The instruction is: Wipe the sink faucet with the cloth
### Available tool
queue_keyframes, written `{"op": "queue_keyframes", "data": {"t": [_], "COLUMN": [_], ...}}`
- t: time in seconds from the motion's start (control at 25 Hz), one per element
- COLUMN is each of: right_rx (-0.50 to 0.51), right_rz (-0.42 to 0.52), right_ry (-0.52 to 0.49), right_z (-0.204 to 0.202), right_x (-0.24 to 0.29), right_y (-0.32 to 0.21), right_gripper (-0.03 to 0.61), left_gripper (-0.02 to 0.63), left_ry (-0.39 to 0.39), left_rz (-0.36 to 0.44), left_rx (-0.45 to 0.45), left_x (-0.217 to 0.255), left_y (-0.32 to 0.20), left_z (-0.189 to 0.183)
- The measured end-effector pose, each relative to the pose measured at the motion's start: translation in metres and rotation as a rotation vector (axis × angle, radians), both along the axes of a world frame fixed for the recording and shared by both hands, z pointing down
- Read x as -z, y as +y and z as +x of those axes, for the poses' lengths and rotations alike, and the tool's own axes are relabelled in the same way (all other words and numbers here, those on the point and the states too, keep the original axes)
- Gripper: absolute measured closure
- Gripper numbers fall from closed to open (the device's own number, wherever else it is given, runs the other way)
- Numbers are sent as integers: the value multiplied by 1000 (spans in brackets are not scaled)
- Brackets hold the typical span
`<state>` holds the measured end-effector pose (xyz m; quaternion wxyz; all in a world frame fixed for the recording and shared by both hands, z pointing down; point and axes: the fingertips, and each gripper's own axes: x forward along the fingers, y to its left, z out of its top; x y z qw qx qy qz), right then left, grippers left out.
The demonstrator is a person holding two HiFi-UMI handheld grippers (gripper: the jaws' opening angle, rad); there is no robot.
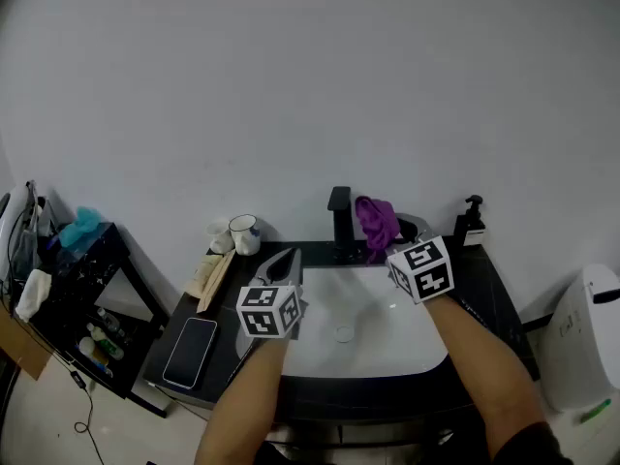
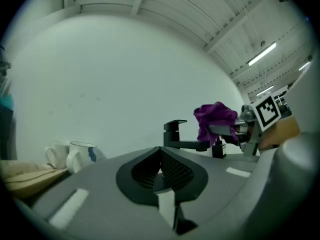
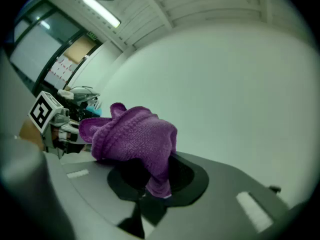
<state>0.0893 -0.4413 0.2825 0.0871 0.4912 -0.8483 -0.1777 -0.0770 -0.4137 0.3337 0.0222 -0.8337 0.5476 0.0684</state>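
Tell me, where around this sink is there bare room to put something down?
The white basin is bare. So is the black counter strip right of it, in front of the soap dispenser. The left counter is crowded: phone, wooden pieces, mugs. Behind the basin, the faucet and the purple cloth fill the space.

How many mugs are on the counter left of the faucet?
2. Both stand at the back of the counter, left of the faucet: a white mug with a blue mark, and a plain white mug beside it, partly hidden. None other shows.
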Motion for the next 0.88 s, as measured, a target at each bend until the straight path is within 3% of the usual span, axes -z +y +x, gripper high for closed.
{"op": "queue_keyframes", "data": {"t": [0.28,0.48,0.68,0.88], "right_rx": [3,24,61,150], "right_rz": [56,12,12,24], "right_ry": [112,271,376,397], "right_z": [-25,-53,-73,-84], "right_x": [79,83,67,60], "right_y": [-57,-88,-80,-38], "right_gripper": [509,509,508,508], "left_gripper": [596,595,595,595], "left_ry": [7,-5,-16,-18], "left_rz": [4,4,13,12], "left_rx": [-15,-25,-37,-34], "left_x": [2,1,2,1], "left_y": [0,1,1,1], "left_z": [-1,2,4,3]}}
